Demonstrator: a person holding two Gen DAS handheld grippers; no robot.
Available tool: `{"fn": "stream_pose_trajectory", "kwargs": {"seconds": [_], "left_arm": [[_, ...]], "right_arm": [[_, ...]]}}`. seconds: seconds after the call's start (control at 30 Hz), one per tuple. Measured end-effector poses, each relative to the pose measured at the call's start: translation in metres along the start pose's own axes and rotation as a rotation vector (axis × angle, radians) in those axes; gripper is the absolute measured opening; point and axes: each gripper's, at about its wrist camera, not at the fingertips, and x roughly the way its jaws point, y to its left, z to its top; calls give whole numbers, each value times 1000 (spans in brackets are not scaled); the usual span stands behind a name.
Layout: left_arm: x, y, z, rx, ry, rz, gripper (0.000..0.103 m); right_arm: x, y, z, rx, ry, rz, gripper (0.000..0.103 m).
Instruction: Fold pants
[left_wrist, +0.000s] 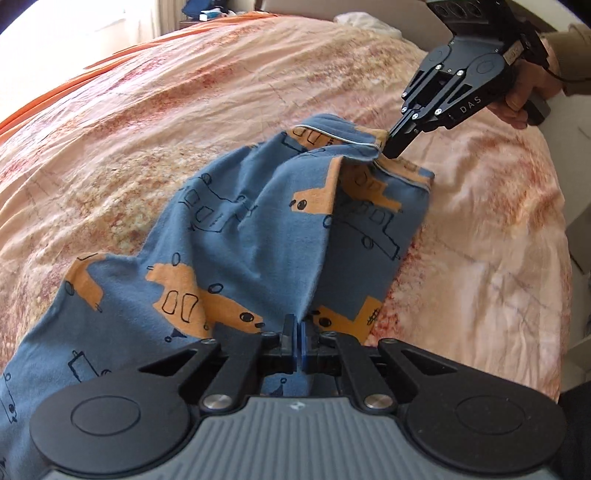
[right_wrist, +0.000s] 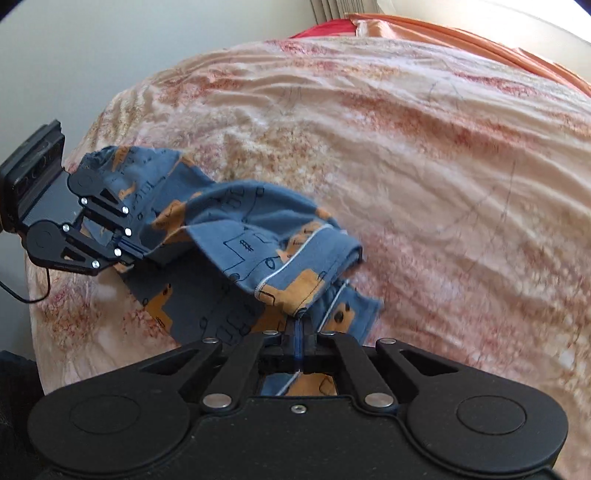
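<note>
Small blue pants (left_wrist: 255, 229) with orange truck prints lie bunched on the bed, lifted between both grippers. My left gripper (left_wrist: 298, 332) is shut on the fabric at the near end of the pants; it also shows in the right wrist view (right_wrist: 138, 254). My right gripper (right_wrist: 299, 328) is shut on the hem with white stitching (right_wrist: 291, 260), and in the left wrist view (left_wrist: 393, 149) it pinches the far end. The pants (right_wrist: 236, 236) sag in folds between them.
The bed has a peach and red patterned cover (left_wrist: 184, 110) with an orange sheet (right_wrist: 461, 33) at its far edge. A white cloth (left_wrist: 365, 20) lies at the bed's far end. A pale wall (right_wrist: 92, 55) stands beside the bed.
</note>
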Motion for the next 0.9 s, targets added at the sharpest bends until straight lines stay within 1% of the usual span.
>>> {"fn": "stream_pose_trajectory", "kwargs": {"seconds": [0.07,0.1,0.13,0.17,0.2,0.23,0.27,0.3,0.33,0.4,0.5,0.53,0.57,0.6,0.63,0.67,0.7,0.73,0.83,0.9], "left_arm": [[2,-6,-1,45,21,2,1],[2,-7,-1,54,26,1,1],[1,-9,0,58,31,3,1],[1,-9,0,58,33,5,1],[1,-10,1,58,35,7,1],[1,-10,2,57,38,12,1],[2,-11,2,58,43,16,1],[3,-11,3,58,47,19,1],[4,-12,4,61,51,25,1],[4,-14,8,68,48,39,1],[-4,-23,22,96,-13,75,2],[-6,-27,27,113,-36,91,3],[-8,-33,34,139,-66,115,7],[-7,-39,39,163,-86,132,18],[-5,-44,44,183,-98,139,24],[-2,-50,50,203,-109,142,35],[2,-55,54,222,-117,148,38],[7,-61,58,245,-120,157,38],[25,-75,64,316,-109,239,38],[33,-77,67,326,-105,291,37]], "right_arm": [[11,-1,-14,31,52,14,0],[12,-3,-19,54,58,26,8],[9,-7,-23,103,46,51,18],[4,-13,-26,168,19,96,21],[-3,-20,-28,247,-32,136,24],[-11,-29,-29,333,-93,173,28],[-15,-38,-29,405,-144,197,32],[-18,-45,-26,461,-193,201,36],[-19,-50,-22,495,-228,192,36],[-11,-58,-12,525,-258,185,36],[15,-71,6,545,-210,189,36],[25,-74,10,549,-181,189,36],[33,-76,14,552,-159,195,36],[39,-77,17,551,-142,204,36],[43,-78,19,548,-128,212,36],[47,-79,21,550,-119,219,36],[50,-80,22,559,-119,227,36],[51,-81,22,570,-117,237,36],[55,-85,20,602,-105,253,36],[55,-86,18,616,-101,257,36]]}}
